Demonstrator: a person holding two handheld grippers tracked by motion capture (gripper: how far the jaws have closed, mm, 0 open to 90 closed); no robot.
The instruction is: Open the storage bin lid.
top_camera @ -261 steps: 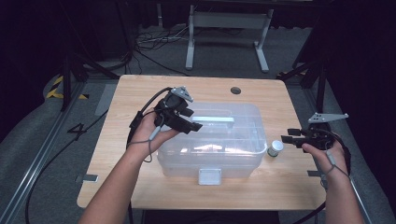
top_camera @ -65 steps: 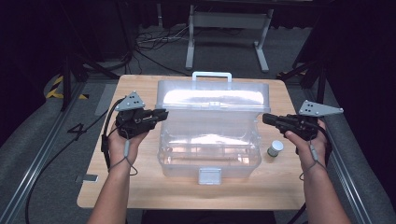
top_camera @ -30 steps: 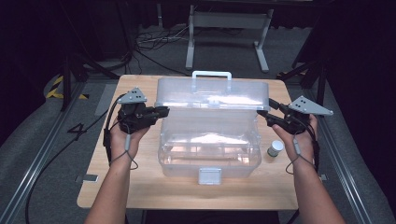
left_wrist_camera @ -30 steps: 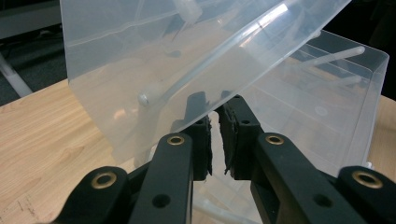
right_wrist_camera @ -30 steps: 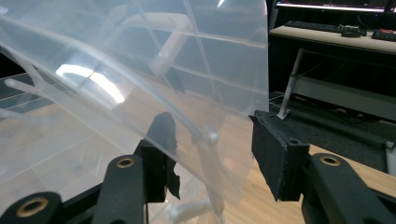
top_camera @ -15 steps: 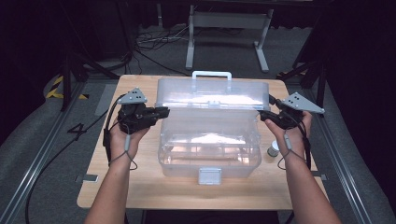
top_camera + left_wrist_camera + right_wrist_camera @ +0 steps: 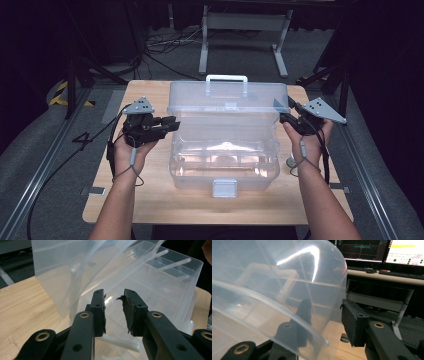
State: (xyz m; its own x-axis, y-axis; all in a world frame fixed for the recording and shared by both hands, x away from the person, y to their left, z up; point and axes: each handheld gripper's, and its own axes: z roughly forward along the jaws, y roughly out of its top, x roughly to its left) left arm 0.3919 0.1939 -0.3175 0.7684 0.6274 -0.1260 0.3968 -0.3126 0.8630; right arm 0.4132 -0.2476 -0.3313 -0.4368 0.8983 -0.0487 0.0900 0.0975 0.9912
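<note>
High view: a clear, glossy plastic storage box (image 7: 223,157) sits mid-frame on the pale wooden counter (image 7: 150,200), long axis left to right, its hinged lid (image 7: 227,100) raised.

Left gripper view: the left gripper (image 7: 113,312), just opening, stands empty beside the box wall.

Right gripper view: the right gripper (image 7: 325,315), just closing, straddles the lid's rounded corner without clamping.

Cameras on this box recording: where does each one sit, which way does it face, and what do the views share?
High view: above the person's side, facing forward and down on the table; both forearms, left gripper, right gripper.
Left gripper view: along its open jaws toward the box.
Right gripper view: along its jaws, which straddle the lid, toward monitors.
Shared: the clear box and raised lid.
</note>
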